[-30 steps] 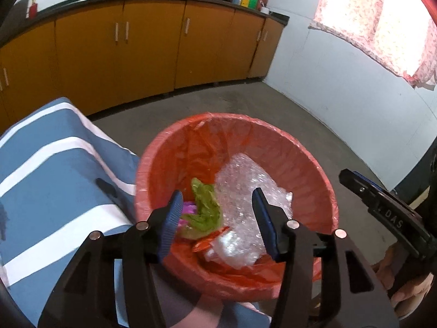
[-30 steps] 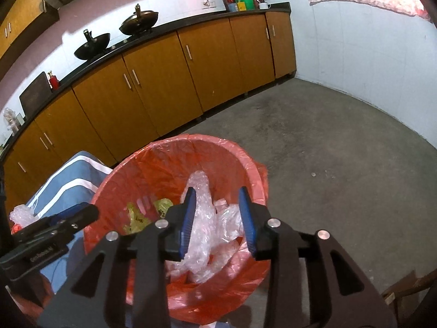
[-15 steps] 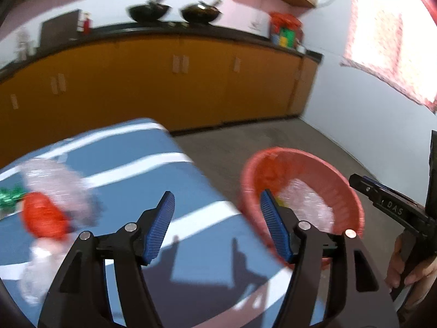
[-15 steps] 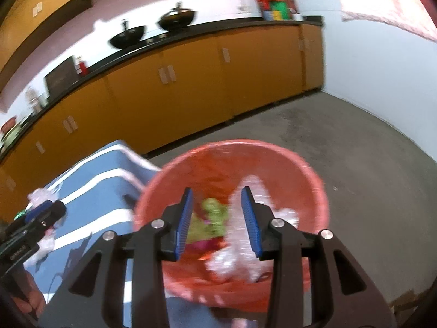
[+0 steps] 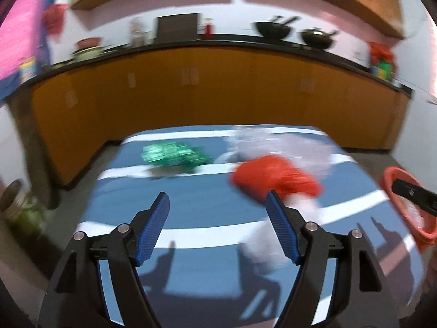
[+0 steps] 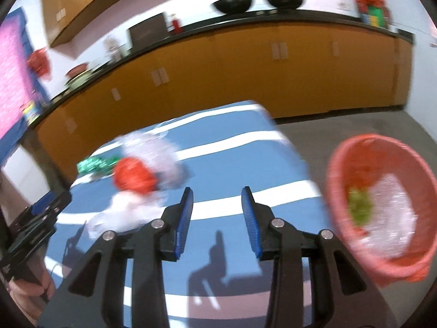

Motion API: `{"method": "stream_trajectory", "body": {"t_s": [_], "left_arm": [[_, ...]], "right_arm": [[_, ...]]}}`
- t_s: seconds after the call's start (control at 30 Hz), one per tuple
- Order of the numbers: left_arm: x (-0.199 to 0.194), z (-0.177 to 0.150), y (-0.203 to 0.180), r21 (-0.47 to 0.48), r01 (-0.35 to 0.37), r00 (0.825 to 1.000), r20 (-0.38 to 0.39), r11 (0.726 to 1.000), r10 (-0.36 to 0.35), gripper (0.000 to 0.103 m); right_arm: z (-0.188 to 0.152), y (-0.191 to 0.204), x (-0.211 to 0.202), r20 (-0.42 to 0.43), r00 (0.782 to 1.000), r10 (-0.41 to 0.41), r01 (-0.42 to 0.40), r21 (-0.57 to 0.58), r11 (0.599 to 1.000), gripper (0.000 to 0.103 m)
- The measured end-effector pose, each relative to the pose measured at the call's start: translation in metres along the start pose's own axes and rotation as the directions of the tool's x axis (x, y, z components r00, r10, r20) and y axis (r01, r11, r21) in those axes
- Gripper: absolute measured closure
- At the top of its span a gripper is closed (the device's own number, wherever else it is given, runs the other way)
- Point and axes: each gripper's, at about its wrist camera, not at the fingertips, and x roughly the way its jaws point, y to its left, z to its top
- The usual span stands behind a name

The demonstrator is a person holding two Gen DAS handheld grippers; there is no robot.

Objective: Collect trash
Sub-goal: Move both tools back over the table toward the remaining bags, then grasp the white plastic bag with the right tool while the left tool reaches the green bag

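Both views are motion-blurred. On the blue-and-white striped table (image 5: 202, 205) lie a green foil wrapper (image 5: 174, 157), a red plastic bag (image 5: 275, 177), clear bubble wrap (image 5: 275, 142) and a white plastic piece (image 5: 270, 246). My left gripper (image 5: 217, 227) is open and empty above the table, its right finger close to the red bag. My right gripper (image 6: 217, 218) is open and empty over the table (image 6: 232, 169). The red bin (image 6: 382, 199), lined with a red bag, holds bubble wrap and green trash. The same pile shows at left in the right wrist view: the red bag (image 6: 133, 177) and the green wrapper (image 6: 95, 164).
Orange kitchen cabinets (image 5: 218, 93) with a black counter run along the back wall, carrying woks and bottles. Grey concrete floor (image 6: 355, 125) lies right of the table. The bin's rim (image 5: 401, 205) shows at right in the left wrist view, beside the table edge.
Both grippers have swung left, away from the bin and over the table. The trash pile has come into the middle of the left view. The left jaws have opened wider.
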Motion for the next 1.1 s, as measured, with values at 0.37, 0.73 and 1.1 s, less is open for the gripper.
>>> {"method": "stream_trajectory", "body": {"t_s": [0.37,0.73,1.1], "left_arm": [[0.010,-0.006,0.072,-0.123,-0.124,0.992,-0.013,0.985,0.124,0.020],[0.017,-0.003,0.089,-0.158,-0.111,0.994,-0.013,0.981,0.110,0.020],[0.030,0.004,0.068,-0.121,-0.070,0.997,-0.022,0.990,0.067,0.014]], "right_arm": [[-0.023,0.104,0.051,-0.083,0.993,0.088,-0.095,-0.083,0.992,0.053],[-0.034,0.117,0.082,-0.134,0.990,0.036,-0.050,-0.108,0.993,0.083],[-0.034,0.075,0.052,-0.093,0.996,-0.001,-0.011,-0.128,0.992,0.090]]}}
